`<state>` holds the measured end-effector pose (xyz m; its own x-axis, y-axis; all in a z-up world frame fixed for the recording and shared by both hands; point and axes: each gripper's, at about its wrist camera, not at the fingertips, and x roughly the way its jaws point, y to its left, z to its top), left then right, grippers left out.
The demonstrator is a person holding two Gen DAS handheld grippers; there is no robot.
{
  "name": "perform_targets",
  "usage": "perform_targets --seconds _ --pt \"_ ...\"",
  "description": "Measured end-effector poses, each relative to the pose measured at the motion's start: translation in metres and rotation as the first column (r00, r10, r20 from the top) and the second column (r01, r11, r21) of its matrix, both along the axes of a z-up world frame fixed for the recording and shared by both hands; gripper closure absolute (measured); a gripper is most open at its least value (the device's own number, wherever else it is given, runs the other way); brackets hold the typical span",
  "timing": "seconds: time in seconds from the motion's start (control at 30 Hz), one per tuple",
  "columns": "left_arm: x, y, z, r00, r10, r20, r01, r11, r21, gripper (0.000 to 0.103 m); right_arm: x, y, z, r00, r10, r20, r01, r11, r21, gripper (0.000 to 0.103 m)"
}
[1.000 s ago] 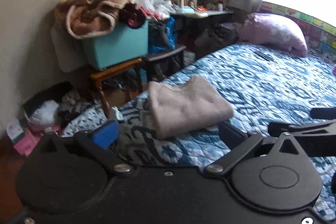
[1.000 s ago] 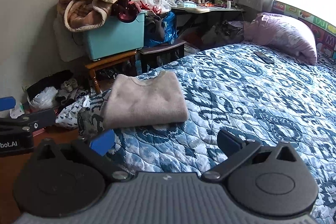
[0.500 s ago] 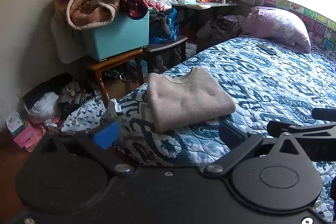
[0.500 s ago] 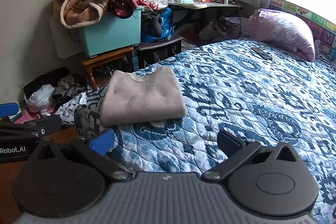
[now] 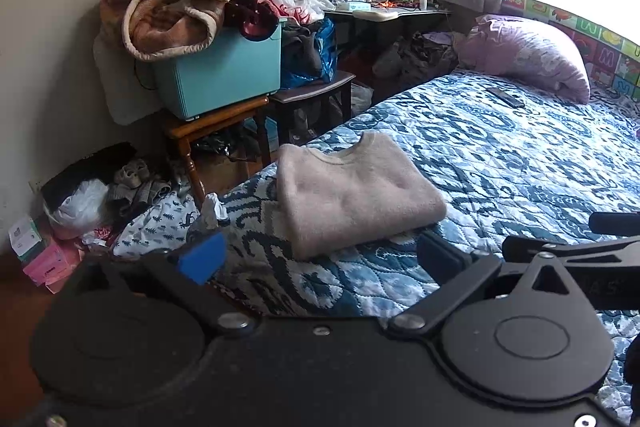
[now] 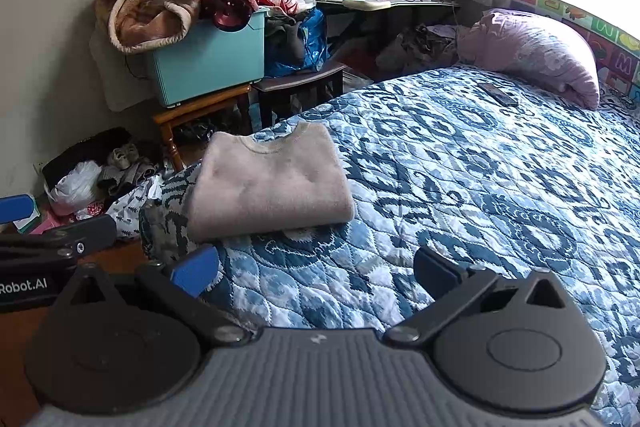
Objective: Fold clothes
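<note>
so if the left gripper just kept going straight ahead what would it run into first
Most likely the folded sweater on the bed. The left gripper is open and empty, and the sweater lies directly past its fingertips with only quilt between. Depth is hard to judge through the fisheye, so it might brush the quilt first.

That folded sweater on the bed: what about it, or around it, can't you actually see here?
- Sweater sleeves: both views, tucked beneath the fold.
- Sweater's underside: both views, pressed against the quilt.
- Dark flat object near the pillow: both views, too small to identify.
- Bed's near edge: both views, hidden behind the open tongs.
</note>
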<state>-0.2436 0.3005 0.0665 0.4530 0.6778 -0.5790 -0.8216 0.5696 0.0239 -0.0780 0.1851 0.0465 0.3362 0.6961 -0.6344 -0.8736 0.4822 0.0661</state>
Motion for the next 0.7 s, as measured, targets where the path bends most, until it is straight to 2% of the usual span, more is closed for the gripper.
perform_targets --seconds 0.7 --pt "0.003 0.0006 -0.0004 1.0 -0.024 -0.013 0.024 1.0 0.005 0.0 0.0012 -0.0006 0.0004 1.0 -0.005 0.004 0.005 1.0 -0.007 0.0"
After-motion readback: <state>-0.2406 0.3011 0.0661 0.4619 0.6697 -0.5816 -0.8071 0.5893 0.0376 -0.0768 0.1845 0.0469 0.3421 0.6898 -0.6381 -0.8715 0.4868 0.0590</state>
